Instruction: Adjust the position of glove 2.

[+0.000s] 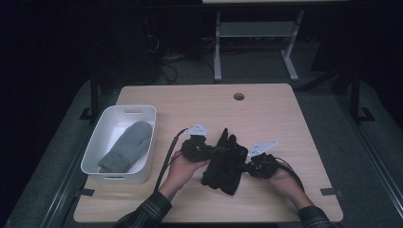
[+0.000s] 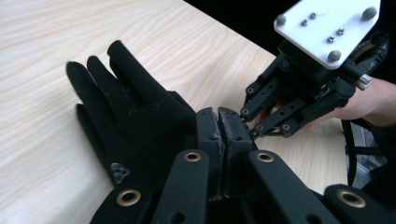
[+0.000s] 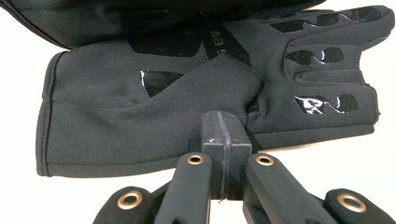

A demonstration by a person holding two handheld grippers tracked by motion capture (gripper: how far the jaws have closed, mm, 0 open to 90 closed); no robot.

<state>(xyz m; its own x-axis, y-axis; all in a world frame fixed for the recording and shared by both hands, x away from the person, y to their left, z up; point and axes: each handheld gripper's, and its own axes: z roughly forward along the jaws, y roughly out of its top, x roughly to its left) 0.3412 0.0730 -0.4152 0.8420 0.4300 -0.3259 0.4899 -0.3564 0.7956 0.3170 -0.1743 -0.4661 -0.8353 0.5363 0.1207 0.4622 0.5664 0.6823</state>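
A black glove (image 1: 223,164) is seen lying on the wooden counter (image 1: 266,109), a little toward six o'clock from its middle, with the fingers pointed toward twelve o'clock. It is flanked by both tools: the left hand-held gripper (image 1: 212,150) is held at its nine o'clock side and the right hand-held gripper (image 1: 243,159) at its three o'clock side. In the left gripper view the jaws are seen pressed fully together at the glove's edge (image 2: 140,116); whether fabric is pinched cannot be told. In the right gripper view the jaws are likewise closed tight against the glove's palm side (image 3: 140,121), and a grip on cloth cannot be confirmed. At nine o'clock on the counter a white bin (image 1: 142,118) is placed, with a grey mitten (image 1: 126,147) laid inside it.
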